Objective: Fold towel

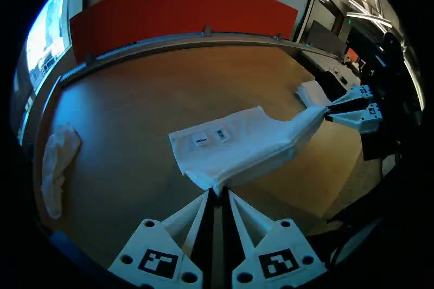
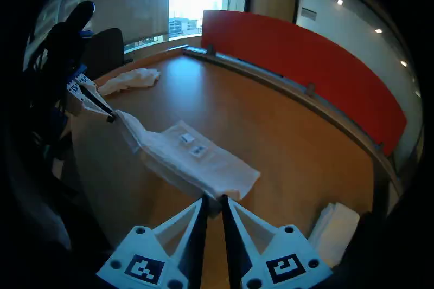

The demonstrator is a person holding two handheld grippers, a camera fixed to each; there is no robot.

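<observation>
Two grippers share one towel here, each holding an end of it. At the left of the left gripper view, a crumpled cloth (image 1: 57, 161) lies loose near the left edge of the table (image 1: 135, 104), well apart from the work.

In the middle, the towel (image 1: 238, 145) lies as a long white band across the wood with two small labels facing up. Its middle rests on the table and both ends are lifted a little. Your left gripper (image 1: 217, 192) has its jaws pressed nearly together on the near corner of that band. Farther right, your right gripper (image 1: 327, 114) pinches the other end, and the cloth runs taut up to its tips. In the right gripper view its fingers likewise close on the towel's edge.

Just beyond it, at the far right, a folded stack (image 1: 312, 92) of white cloth sits straight on the table, not in any basket or bin. The loose cloth is not in one either.

I judge you're mid-fold: the towel looks already narrowed lengthwise and is stretched out for a crosswise fold. The next move calls for carrying one end over to the other with both grips kept and the corners matched. Then lower it so the band lies flat without a twist. Watch that sag in the middle doesn't drag the lower layer out of line.
</observation>
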